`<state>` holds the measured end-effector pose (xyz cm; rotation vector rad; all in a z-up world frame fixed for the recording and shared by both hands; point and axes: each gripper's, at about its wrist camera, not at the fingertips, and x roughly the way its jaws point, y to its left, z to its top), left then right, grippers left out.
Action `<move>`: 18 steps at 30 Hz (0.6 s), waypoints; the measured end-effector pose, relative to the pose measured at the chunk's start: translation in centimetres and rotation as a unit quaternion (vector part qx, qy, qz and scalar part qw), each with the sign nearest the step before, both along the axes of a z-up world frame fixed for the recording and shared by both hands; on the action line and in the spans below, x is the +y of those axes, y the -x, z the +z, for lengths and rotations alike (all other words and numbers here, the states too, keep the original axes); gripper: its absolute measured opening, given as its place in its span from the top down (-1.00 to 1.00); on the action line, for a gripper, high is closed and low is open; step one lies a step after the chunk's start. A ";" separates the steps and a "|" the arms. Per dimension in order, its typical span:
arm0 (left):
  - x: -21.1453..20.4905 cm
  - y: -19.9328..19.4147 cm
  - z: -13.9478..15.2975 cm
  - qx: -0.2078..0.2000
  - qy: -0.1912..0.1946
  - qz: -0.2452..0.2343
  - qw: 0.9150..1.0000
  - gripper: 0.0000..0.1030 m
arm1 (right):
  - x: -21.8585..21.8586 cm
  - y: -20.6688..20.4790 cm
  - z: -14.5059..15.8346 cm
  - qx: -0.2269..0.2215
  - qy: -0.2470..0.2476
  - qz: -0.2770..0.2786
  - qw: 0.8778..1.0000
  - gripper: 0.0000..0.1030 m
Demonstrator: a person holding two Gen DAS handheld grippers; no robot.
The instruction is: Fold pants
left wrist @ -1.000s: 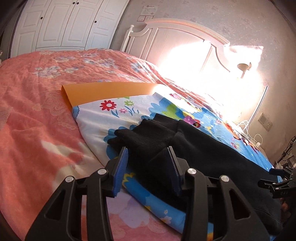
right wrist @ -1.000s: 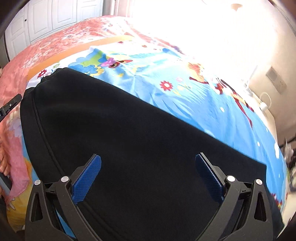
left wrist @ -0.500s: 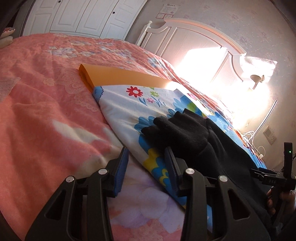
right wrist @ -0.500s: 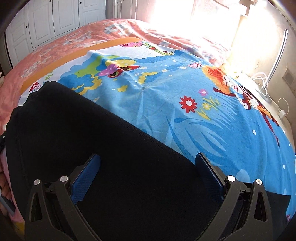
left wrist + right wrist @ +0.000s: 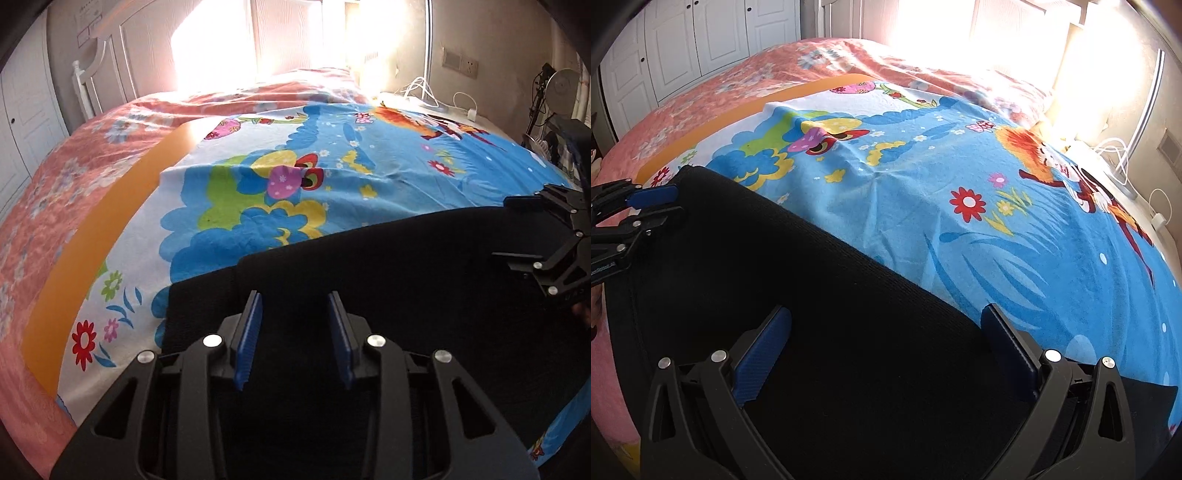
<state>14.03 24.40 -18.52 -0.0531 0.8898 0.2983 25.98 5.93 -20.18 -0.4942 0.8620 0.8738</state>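
Black pants (image 5: 406, 266) lie flat along the near side of the bed on a cartoon-print sheet (image 5: 332, 177). My left gripper (image 5: 295, 325) hovers over their left end. Its jaws are closing, the blue pads still apart, with only flat black cloth below them. In the right wrist view the left gripper (image 5: 677, 202) sits at the pants' (image 5: 812, 295) left edge. My right gripper (image 5: 886, 332) stands wide open low over the pants' middle, its pads gripping nothing. The left wrist view shows the right gripper (image 5: 500, 228) at the far right, above the cloth.
A pink floral blanket (image 5: 55, 206) covers the bed, and an orange band (image 5: 92, 240) borders the sheet. White headboard (image 5: 110, 81) and wardrobe doors (image 5: 683, 48) stand behind. Cables and a charger (image 5: 436, 99) lie by the wall socket. A fan (image 5: 561, 88) stands at the right.
The left gripper swung from the bunched leg ends near the pink blanket to above the flat pants, rolling as it went, and its pads narrowed slightly. The right gripper sank a little closer.
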 end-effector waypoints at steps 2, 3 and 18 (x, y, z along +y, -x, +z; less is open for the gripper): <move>2.2 -0.4 0.7 -0.001 0.008 0.035 0.999 0.94 | 0.0 -0.1 0.0 0.001 0.000 -0.001 1.000 -0.90; 3.2 0.0 1.6 -0.011 -0.021 0.089 0.996 0.63 | 0.0 -0.1 0.1 0.001 -0.001 -0.001 1.000 -0.90; 3.1 17.7 -2.7 -0.206 0.146 0.280 0.926 0.22 | 0.0 0.0 0.0 0.000 0.000 -0.002 1.000 -0.90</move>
